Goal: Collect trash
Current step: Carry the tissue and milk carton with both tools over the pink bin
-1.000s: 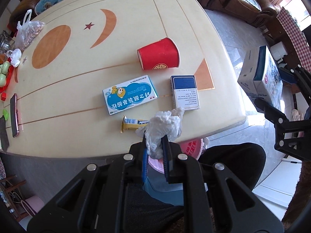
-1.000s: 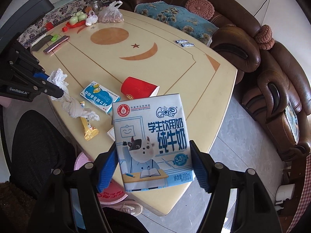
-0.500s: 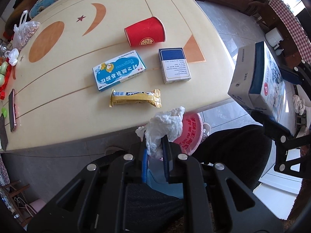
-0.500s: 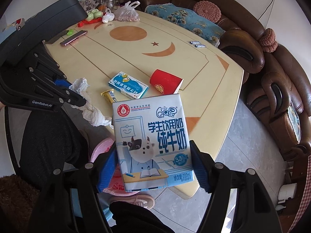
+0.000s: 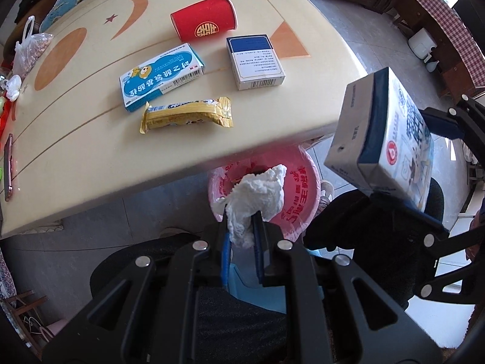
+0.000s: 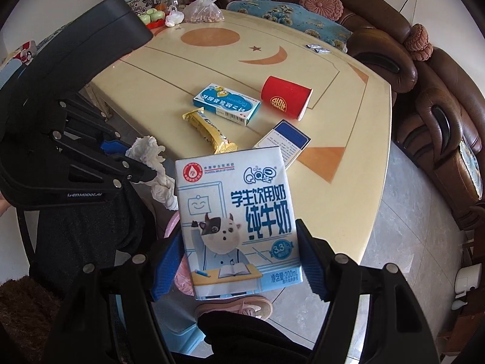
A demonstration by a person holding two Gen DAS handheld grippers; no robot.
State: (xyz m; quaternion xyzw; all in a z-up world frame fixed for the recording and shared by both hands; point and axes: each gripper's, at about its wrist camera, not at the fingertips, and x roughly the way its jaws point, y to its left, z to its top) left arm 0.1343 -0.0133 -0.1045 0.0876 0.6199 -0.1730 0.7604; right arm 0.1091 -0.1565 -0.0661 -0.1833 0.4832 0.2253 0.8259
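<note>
**Two grippers, both loaded, off the table edge**

Two pieces of trash are held clear of the table (image 5: 75, 157). The left gripper (image 5: 241, 227) is clamped on a crumpled white tissue (image 5: 257, 197), whose loose end sticks up past the fingertips. In the left wrist view the tissue sits in line with the mouth of a pink bin (image 5: 303, 194) that stands on the floor just beyond the table's near edge; the bin is lined with a pink bag printed in red. How high the tissue hangs above the bin cannot be told.

The right gripper (image 6: 239, 261) is closed on a milk carton (image 6: 236, 218), its blue pads pressing the carton's two narrow sides. The carton is upright, its printed cow face turned to the right wrist camera. In the left wrist view the carton (image 5: 385, 139) is to the right of the bin and off the table.

Four items lie on the table near that edge: a red cup (image 5: 203, 21) on its side, a blue medicine box (image 5: 160, 77), a blue-and-white box (image 5: 256, 57) and a gold wrapper (image 5: 186, 115). The wrapper lies just in front of the medicine box; the cup is farthest from the edge. Farther back are a plastic bag (image 6: 204, 9) of food and a phone (image 5: 8, 166) at the left rim.
</note>
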